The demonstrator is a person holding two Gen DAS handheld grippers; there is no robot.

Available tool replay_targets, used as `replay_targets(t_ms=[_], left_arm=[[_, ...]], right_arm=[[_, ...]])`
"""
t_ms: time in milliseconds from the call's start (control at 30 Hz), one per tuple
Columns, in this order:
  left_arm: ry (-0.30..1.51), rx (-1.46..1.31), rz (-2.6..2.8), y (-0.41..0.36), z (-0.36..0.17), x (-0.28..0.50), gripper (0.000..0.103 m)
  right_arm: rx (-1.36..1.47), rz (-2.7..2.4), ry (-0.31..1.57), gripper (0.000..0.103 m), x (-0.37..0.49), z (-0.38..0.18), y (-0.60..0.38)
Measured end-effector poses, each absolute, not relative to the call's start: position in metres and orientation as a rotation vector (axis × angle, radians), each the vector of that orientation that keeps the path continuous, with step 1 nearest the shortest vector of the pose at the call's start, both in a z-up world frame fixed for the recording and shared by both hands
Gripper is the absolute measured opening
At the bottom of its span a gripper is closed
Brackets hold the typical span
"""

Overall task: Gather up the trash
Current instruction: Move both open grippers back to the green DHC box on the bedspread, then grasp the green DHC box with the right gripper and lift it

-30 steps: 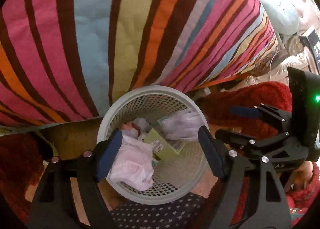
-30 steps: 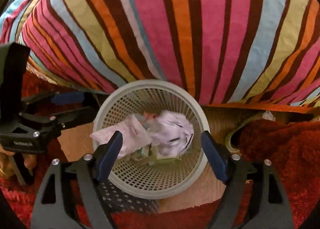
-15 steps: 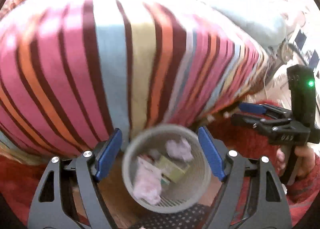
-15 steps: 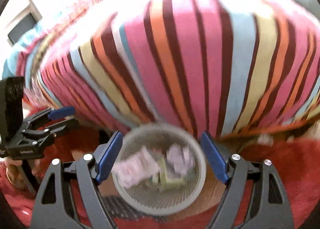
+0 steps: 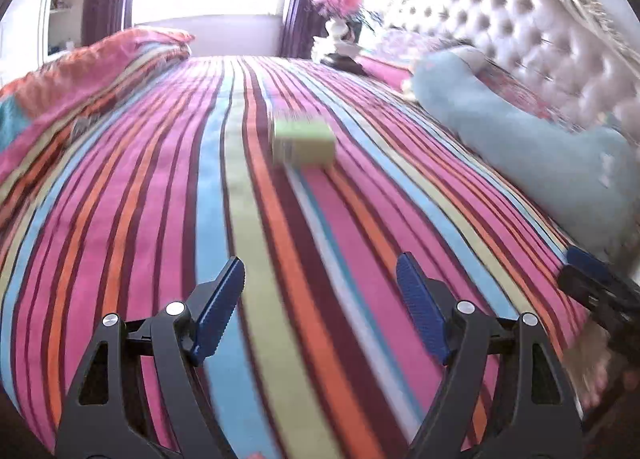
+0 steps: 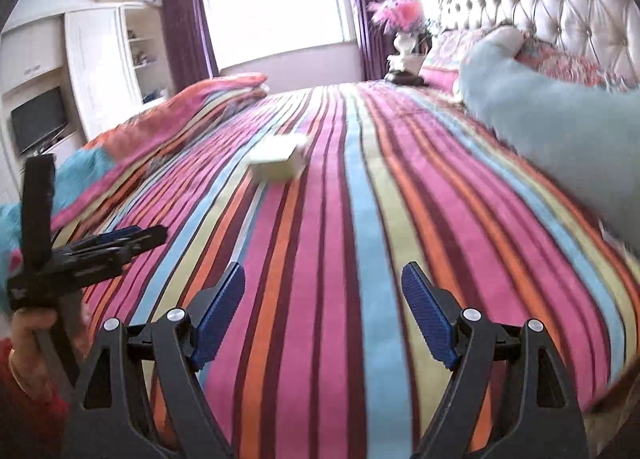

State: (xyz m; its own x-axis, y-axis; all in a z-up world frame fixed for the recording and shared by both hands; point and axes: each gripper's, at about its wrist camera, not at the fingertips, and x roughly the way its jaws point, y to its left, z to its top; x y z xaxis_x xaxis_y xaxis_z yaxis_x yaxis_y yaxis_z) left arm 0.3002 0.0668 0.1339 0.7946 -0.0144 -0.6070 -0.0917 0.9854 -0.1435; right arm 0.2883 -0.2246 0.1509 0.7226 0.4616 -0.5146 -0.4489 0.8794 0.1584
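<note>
Left wrist view: left gripper (image 5: 320,299) and right gripper (image 6: 323,305) spread, empty, aimed at green box (image 5: 303,142) on striped bedspread (image 5: 160,187); likely next trash

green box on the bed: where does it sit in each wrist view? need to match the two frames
Left wrist: green box sits just above centre, on the striped bedspread, straight ahead of the open left gripper.
Right wrist: the same box sits left of centre, up and left of the open right gripper.
Shared landmark: the vase of pink flowers beyond the bed.
</note>
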Motion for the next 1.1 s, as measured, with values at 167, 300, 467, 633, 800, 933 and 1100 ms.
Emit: replay_targets(t_ms=[167,300,467,633,800,933,1100], left_arm=[[0.664,-0.151,0.055,0.066,0.129,0.402,0.076],[0.675,-0.182,0.055,0.068,0.116,0.466,0.076],[0.709,-0.194,0.113,0.076,0.098,0.515,0.076],[0.714,-0.196,0.100,0.081,0.089,0.534,0.080],[0.730,-0.172,0.024,0.080,0.086,0.536,0.080],[0.738,-0.142,0.080,0.089,0.082,0.537,0.080],[0.727,-0.159,-0.010,0.103,0.084,0.538,0.080]], right_arm=[[0.016,0.461,0.560,0.077,0.374,0.171,-0.201],[0.000,0.453,0.579,0.077,0.433,0.173,-0.172],[-0.027,0.490,0.636,0.077,0.487,0.170,-0.130],[-0.051,0.542,0.694,0.076,0.527,0.165,-0.091],[-0.013,0.587,0.736,0.077,0.550,0.167,-0.072],[0.027,0.598,0.785,0.077,0.566,0.164,-0.071],[0.018,0.608,0.811,0.077,0.568,0.152,-0.067]])
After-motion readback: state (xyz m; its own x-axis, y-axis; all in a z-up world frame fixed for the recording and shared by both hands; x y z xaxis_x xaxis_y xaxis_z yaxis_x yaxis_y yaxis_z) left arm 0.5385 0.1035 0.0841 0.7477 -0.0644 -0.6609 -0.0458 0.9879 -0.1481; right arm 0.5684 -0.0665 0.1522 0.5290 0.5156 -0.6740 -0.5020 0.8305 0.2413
